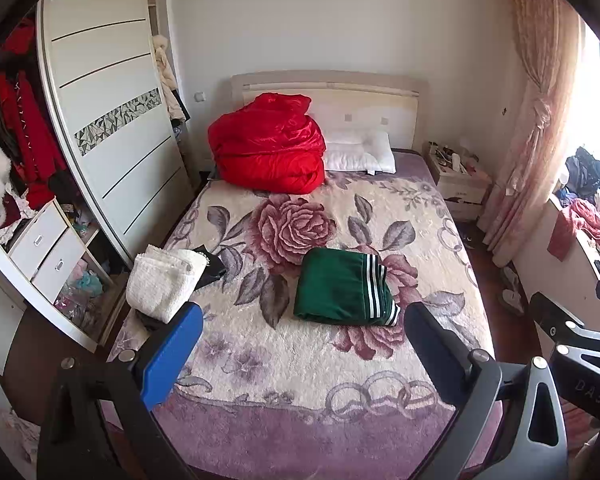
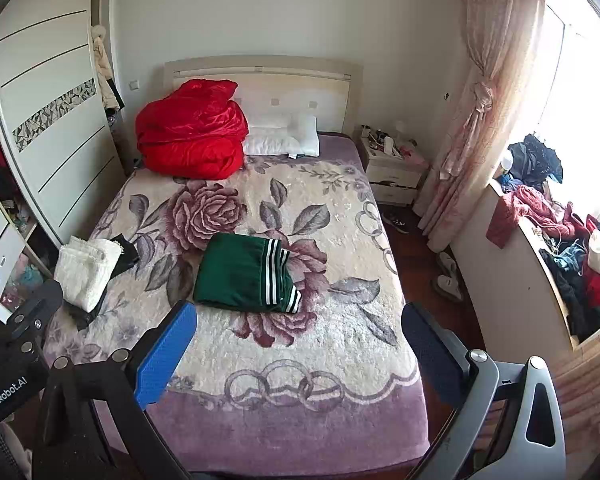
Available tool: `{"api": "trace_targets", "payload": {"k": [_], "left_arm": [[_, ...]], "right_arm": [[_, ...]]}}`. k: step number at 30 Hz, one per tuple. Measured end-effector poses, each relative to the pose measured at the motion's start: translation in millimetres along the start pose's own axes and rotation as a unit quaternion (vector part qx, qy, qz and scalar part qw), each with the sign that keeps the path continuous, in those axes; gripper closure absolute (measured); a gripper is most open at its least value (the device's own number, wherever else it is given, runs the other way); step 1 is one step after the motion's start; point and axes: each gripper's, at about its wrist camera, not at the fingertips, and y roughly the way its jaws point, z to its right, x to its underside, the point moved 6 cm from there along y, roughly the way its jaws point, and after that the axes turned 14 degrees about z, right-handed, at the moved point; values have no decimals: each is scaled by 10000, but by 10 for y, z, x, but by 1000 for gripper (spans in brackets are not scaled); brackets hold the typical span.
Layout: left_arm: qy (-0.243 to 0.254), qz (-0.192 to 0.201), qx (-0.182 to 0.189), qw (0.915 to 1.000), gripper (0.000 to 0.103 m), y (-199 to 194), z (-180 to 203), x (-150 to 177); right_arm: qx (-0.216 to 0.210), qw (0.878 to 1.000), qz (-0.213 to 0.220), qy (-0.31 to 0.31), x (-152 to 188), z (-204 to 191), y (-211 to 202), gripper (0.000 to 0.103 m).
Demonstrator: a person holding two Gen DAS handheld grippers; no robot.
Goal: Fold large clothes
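A folded green garment with white stripes (image 1: 346, 288) lies in the middle of the bed (image 1: 284, 384); it also shows in the right wrist view (image 2: 246, 274). A folded white fluffy garment (image 1: 164, 282) sits on dark clothes at the bed's left edge, also in the right wrist view (image 2: 86, 272). My left gripper (image 1: 304, 344) is open and empty, held above the foot of the bed. My right gripper (image 2: 300, 344) is open and empty, also above the foot of the bed, to the right of the left one.
A red quilt (image 1: 268, 146) and a white pillow (image 1: 360, 152) lie at the headboard. An open wardrobe (image 1: 100, 120) stands left of the bed. A nightstand (image 2: 394, 168), a curtain (image 2: 476, 100) and a ledge piled with clothes (image 2: 560, 232) are on the right.
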Motion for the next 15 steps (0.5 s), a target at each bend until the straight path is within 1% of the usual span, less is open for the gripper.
{"api": "trace_targets", "payload": {"k": [15], "left_arm": [[-39,81,-31,10000,0,-37,-65,-38]], "right_arm": [[-24,10000,36,37,-25,-41,-14,0]]}}
